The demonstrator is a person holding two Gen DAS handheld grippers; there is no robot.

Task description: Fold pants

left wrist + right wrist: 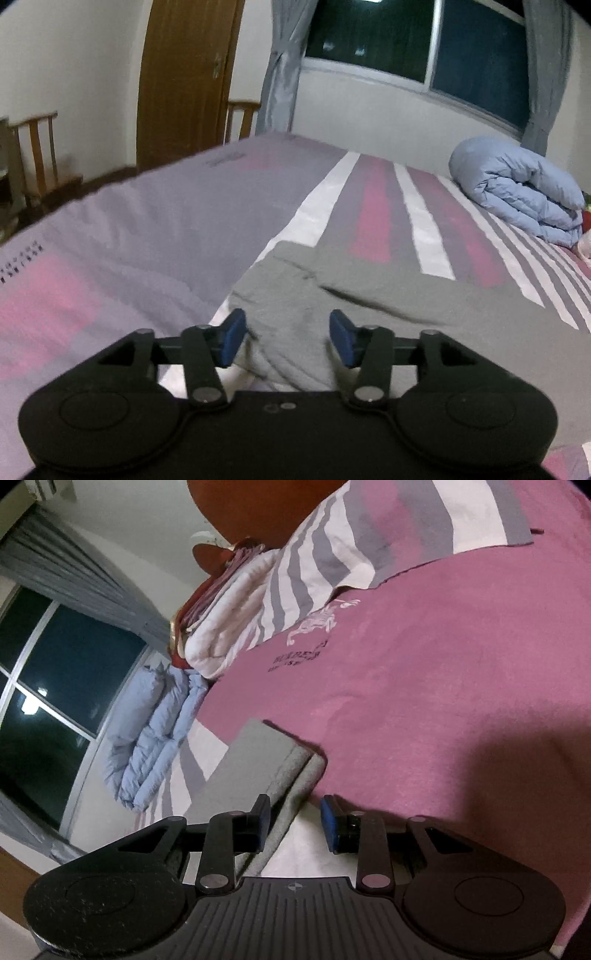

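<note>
The grey pants lie flat on the striped bed. In the left wrist view my left gripper is open, its blue pads on either side of a bunched corner of the pants, just above the cloth. In the right wrist view my right gripper is open over a hemmed edge of the pants, which runs between the jaws. Neither gripper holds anything.
The bed cover has pink, grey and white stripes. A rolled light-blue duvet lies at the far right by the window; it also shows in the right wrist view, beside a folded white blanket. Wooden chairs and a door stand beyond the bed.
</note>
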